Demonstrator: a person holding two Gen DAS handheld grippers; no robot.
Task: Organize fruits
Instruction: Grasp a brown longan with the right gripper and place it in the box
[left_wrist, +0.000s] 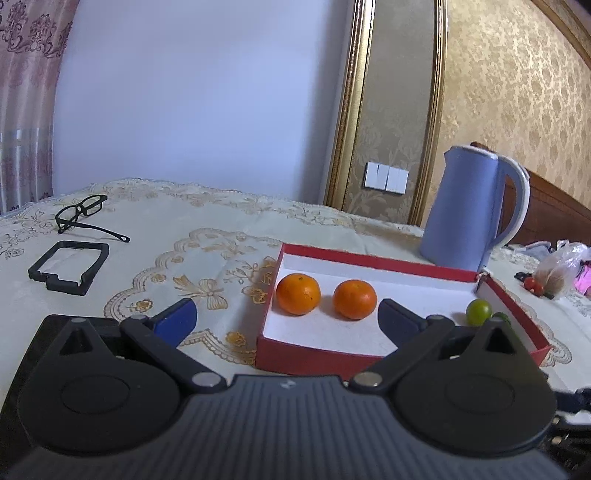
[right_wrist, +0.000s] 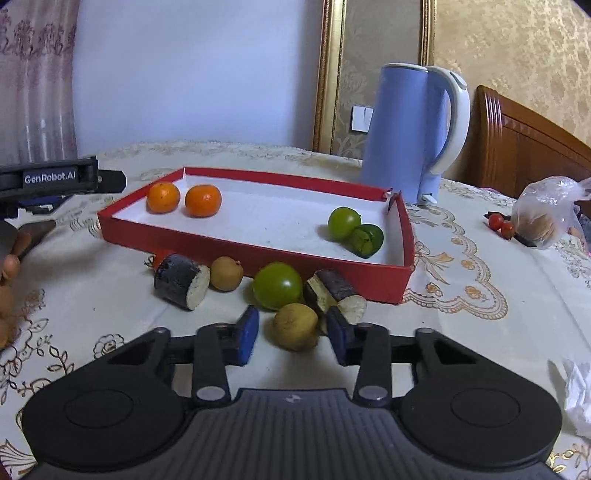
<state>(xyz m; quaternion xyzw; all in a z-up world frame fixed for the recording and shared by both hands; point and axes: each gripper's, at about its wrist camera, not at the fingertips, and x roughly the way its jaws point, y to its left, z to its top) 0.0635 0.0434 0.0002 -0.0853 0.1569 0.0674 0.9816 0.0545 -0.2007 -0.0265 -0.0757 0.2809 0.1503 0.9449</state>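
Note:
A red box (left_wrist: 369, 260) (right_wrist: 258, 251) with a white floor holds two oranges (left_wrist: 297, 294) (right_wrist: 163, 197) at its left end. At its right end lie a light green fruit (right_wrist: 344, 223) and a dark green one (right_wrist: 366, 240). In front of the box lie a green tomato (right_wrist: 277, 285), a brown round fruit (right_wrist: 226, 273) and two dark-skinned cane pieces (right_wrist: 181, 280). My right gripper (right_wrist: 293, 334) is shut on a yellow-brown round fruit (right_wrist: 297, 326) resting on the cloth. My left gripper (left_wrist: 286, 319) stands wide open over the box's near left corner, holding nothing.
A blue kettle (left_wrist: 465, 206) (right_wrist: 410, 133) stands behind the box. Black glasses (left_wrist: 83, 214) and a black frame (left_wrist: 70, 266) lie at far left. At right are a plastic bag (right_wrist: 546, 214), cherry tomatoes (right_wrist: 500, 225) and a white tissue (right_wrist: 576, 391). A hand (right_wrist: 7, 266) shows at left.

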